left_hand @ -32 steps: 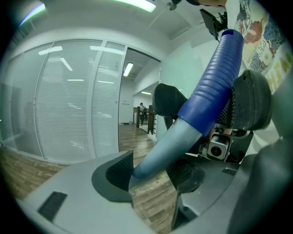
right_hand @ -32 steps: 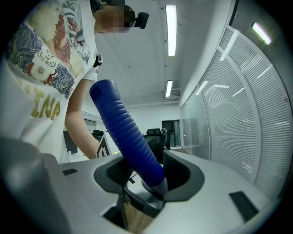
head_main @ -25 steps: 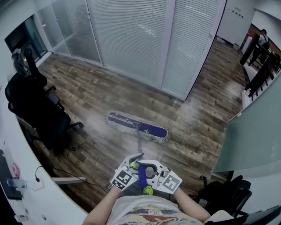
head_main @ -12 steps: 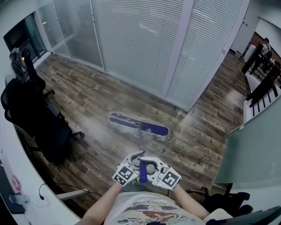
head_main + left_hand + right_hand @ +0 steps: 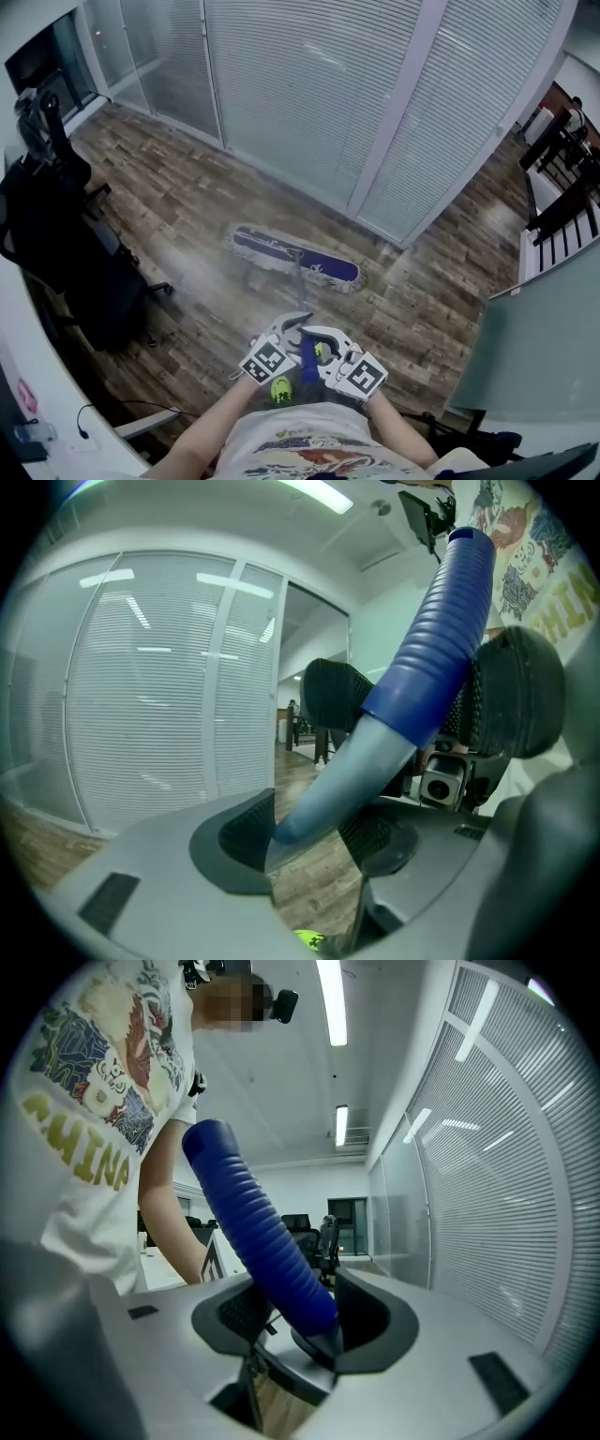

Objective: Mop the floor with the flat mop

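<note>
1. The flat mop (image 5: 295, 260) lay with its long blue pad flat on the wooden floor (image 5: 187, 206). It sat slantwise, near the foot of a glass wall with white blinds (image 5: 309, 84).
2. Its handle (image 5: 298, 298) rose from the middle of the pad back toward the person and ended in a blue ribbed grip (image 5: 307, 358).
3. The left gripper (image 5: 286, 330) was clamped on the handle. In the left gripper view the pale lower part of the handle passed between the dark pads (image 5: 246, 832) just below the ribbed grip, and the jaws stood fairly wide around it.
4. The right gripper (image 5: 323, 339) was closed on the ribbed grip itself, higher up the handle. In the right gripper view the blue ribs sat between its two pads (image 5: 361, 1312) and slanted up toward the person's chest.
5. The two grippers sat just beside each other, left lower on the handle and right above it, close in front of the person's printed shirt (image 5: 300, 455).
6. A black office chair (image 5: 66, 244) stood at the left edge of the head view, well apart from the mop pad.
</note>
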